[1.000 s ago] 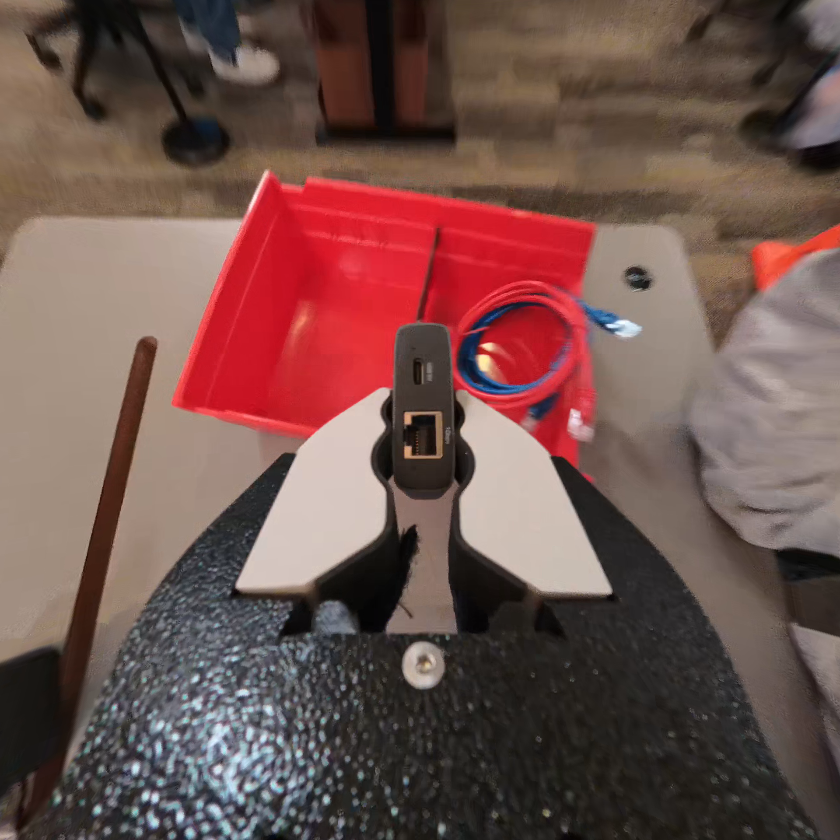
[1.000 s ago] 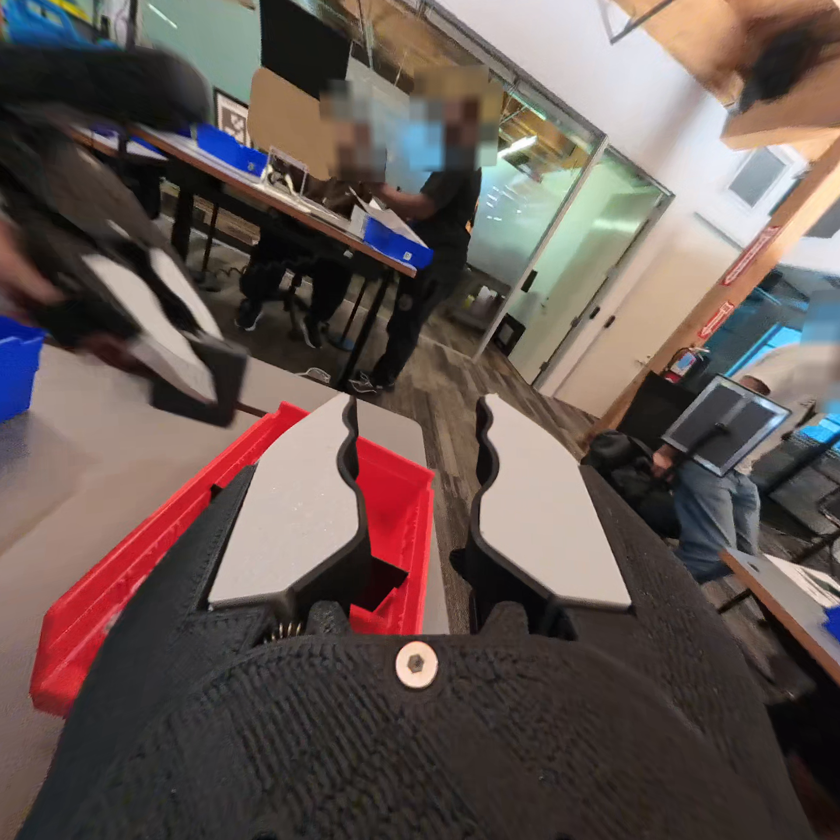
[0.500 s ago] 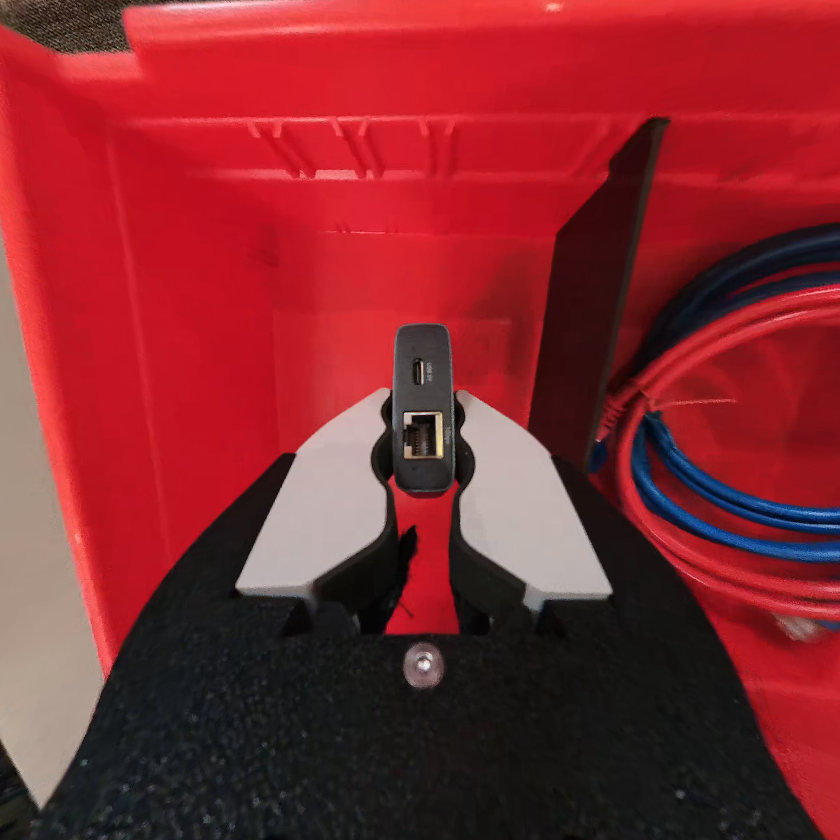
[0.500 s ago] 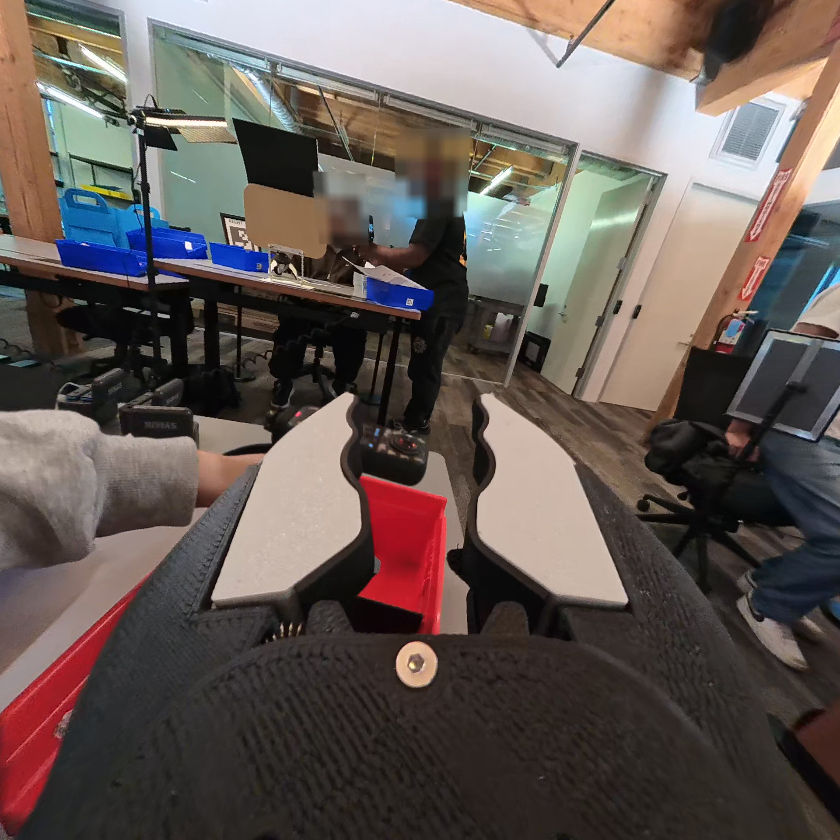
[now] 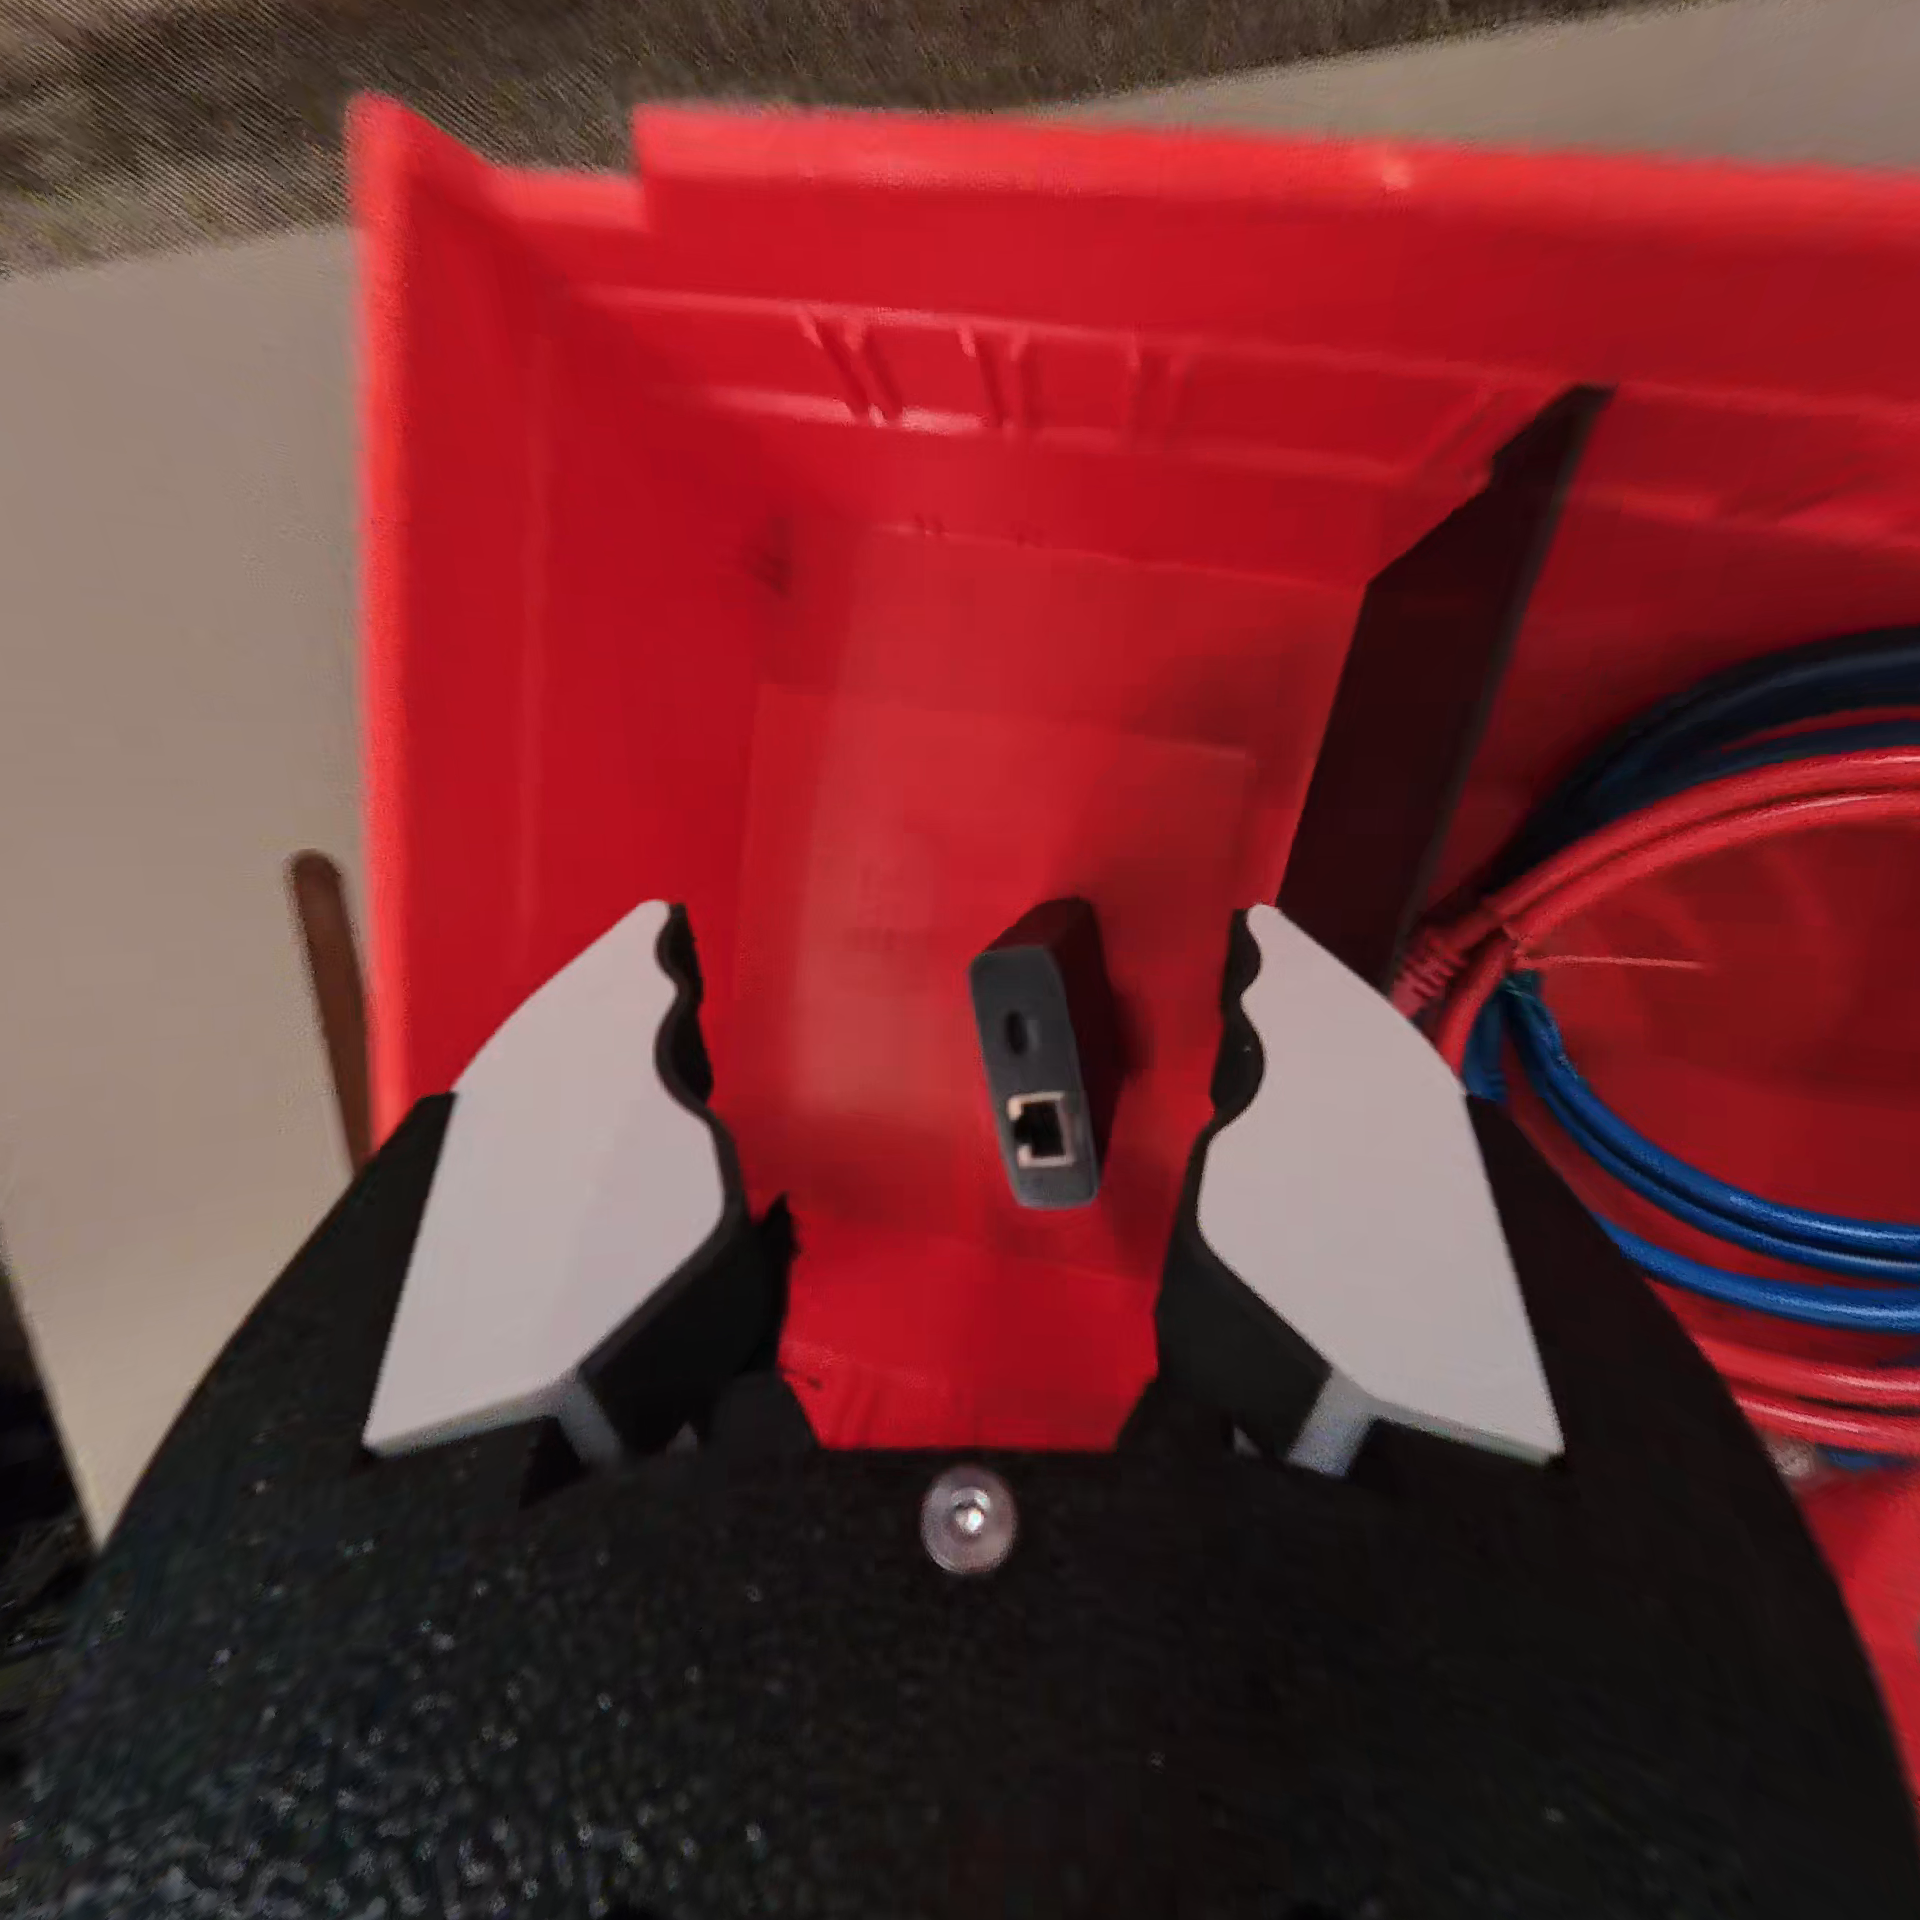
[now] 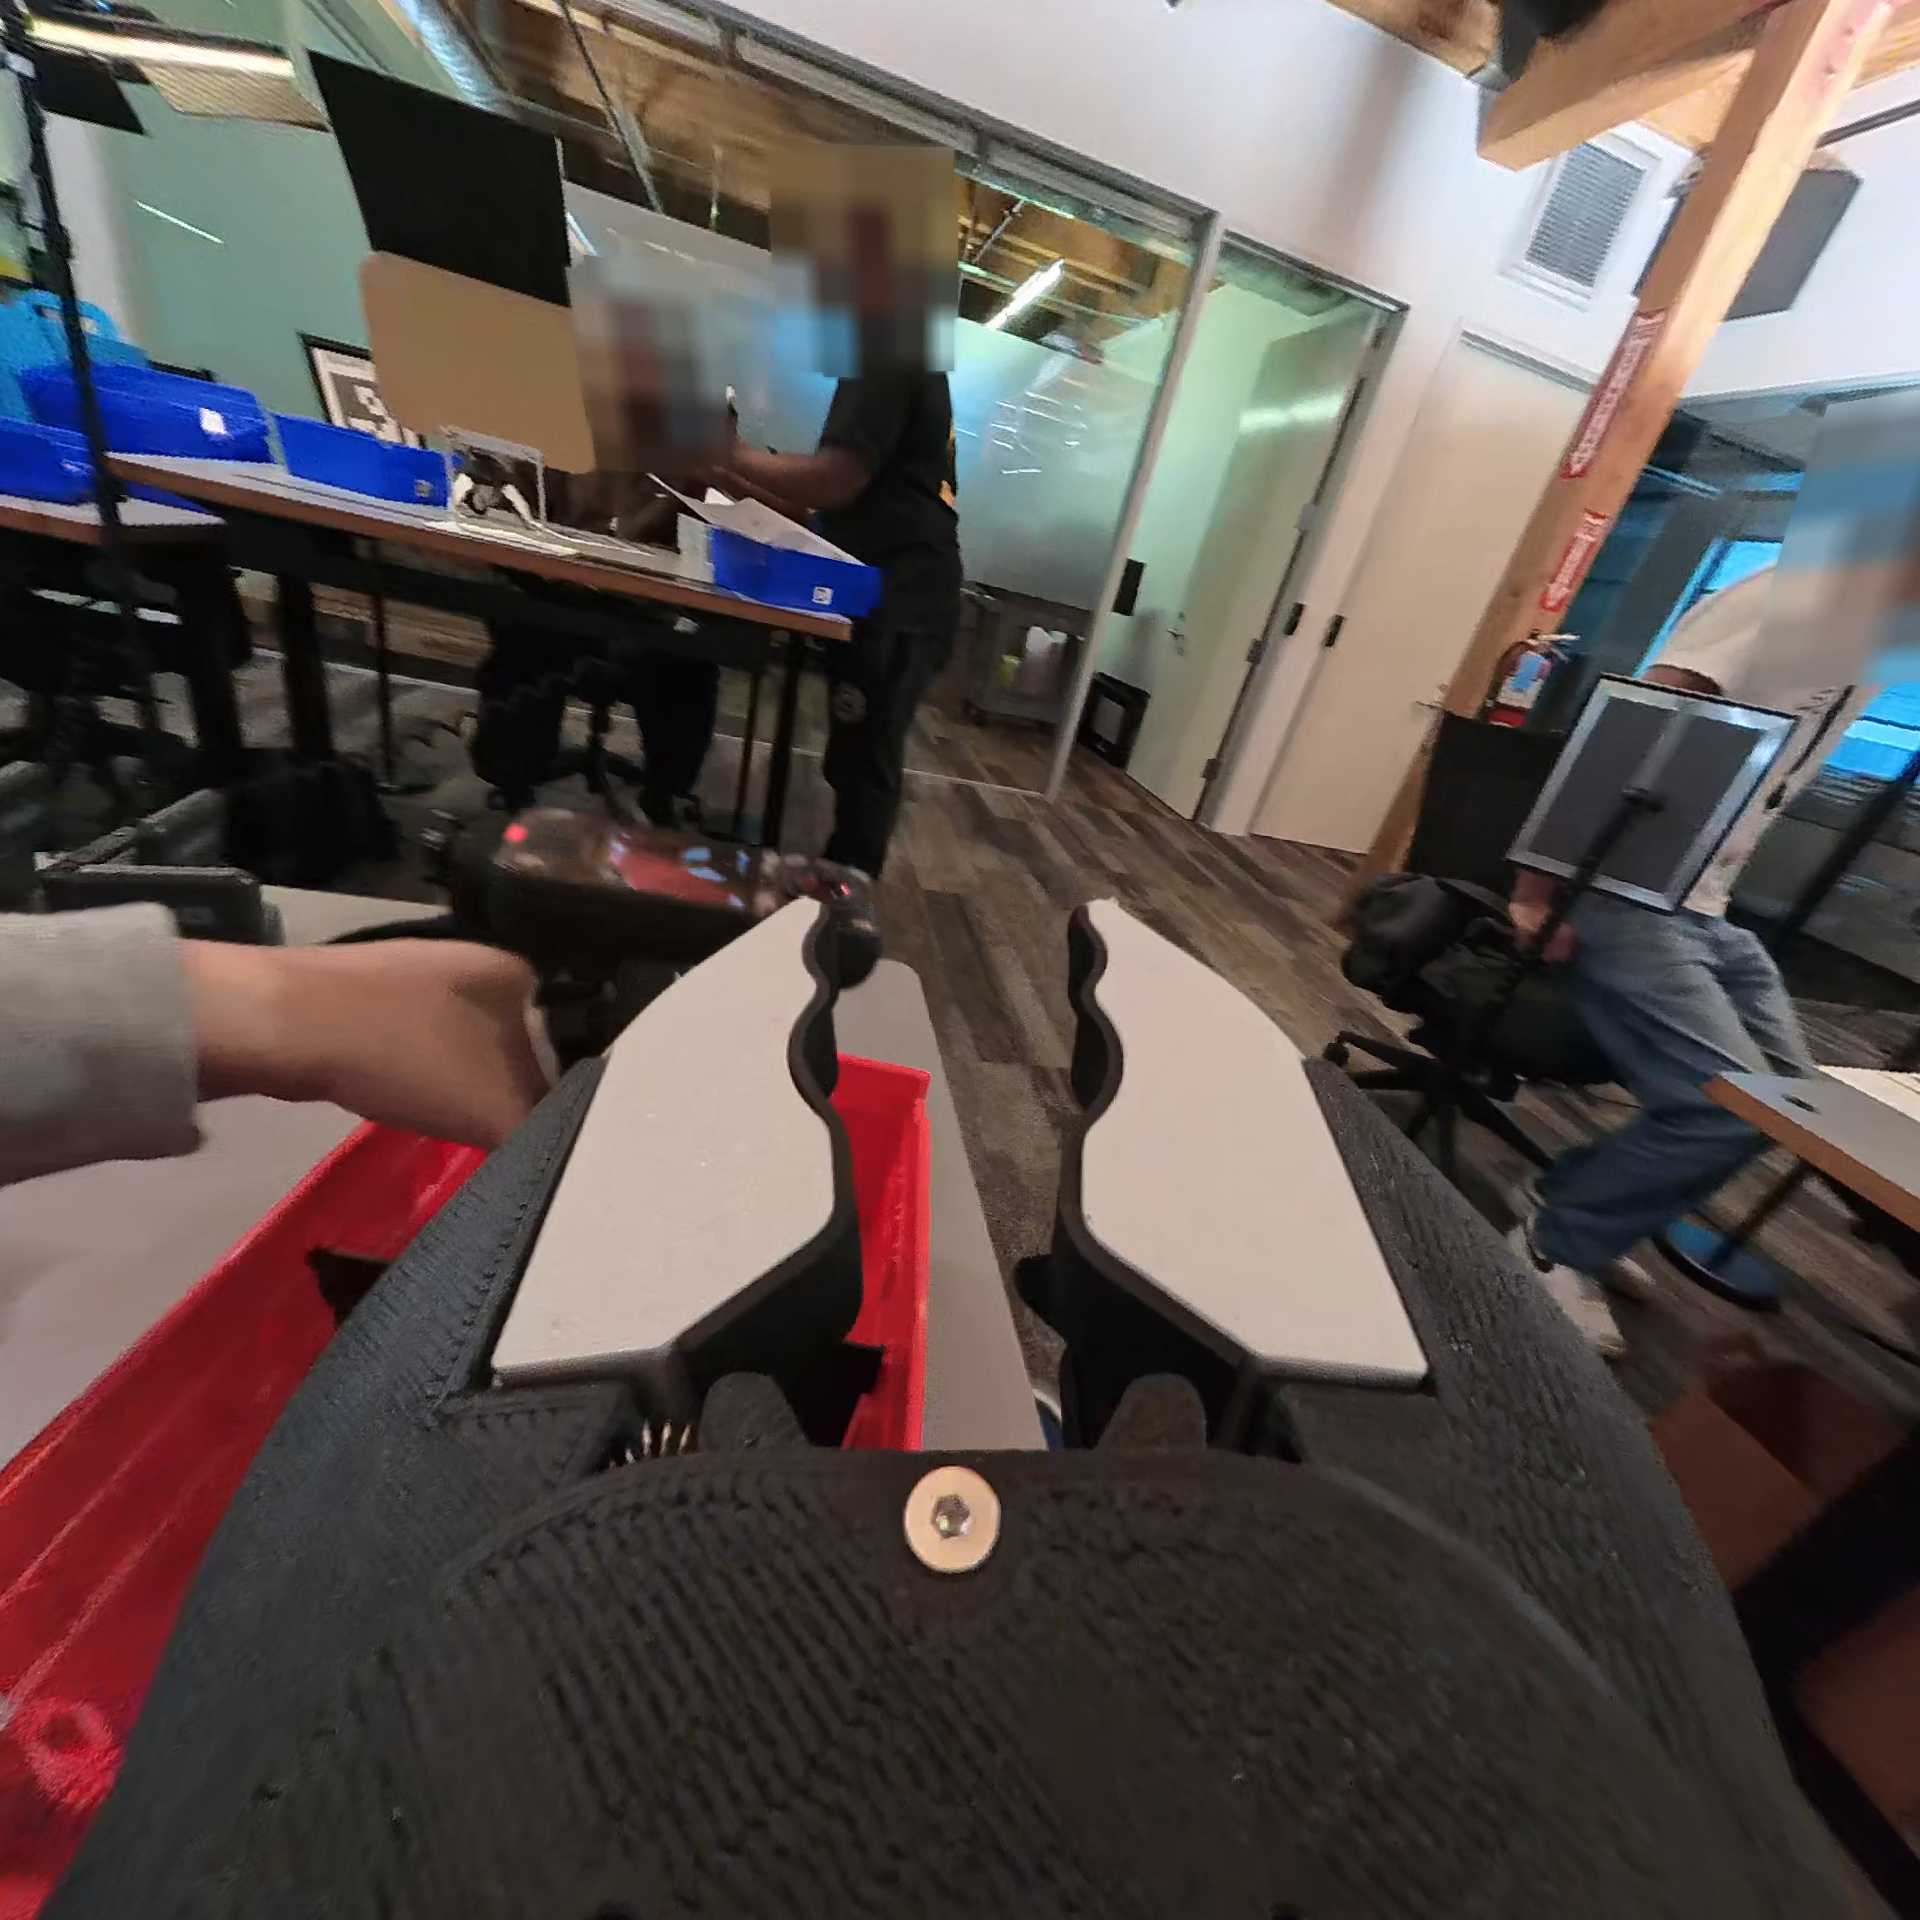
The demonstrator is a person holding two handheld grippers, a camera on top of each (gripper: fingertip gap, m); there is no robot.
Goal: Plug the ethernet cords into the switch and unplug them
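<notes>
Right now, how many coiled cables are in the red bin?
2: a red cable and a blue cable, coiled together in the red bin right of the black divider. The frame edge may hide more.

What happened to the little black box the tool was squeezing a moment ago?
The left tool opened wide and let go of the black adapter, which now sits apart from its fingers in the left compartment of the red bin. The red and blue cables stayed coiled in the right compartment, beyond the black divider. The right tool stayed open and empty.
</notes>
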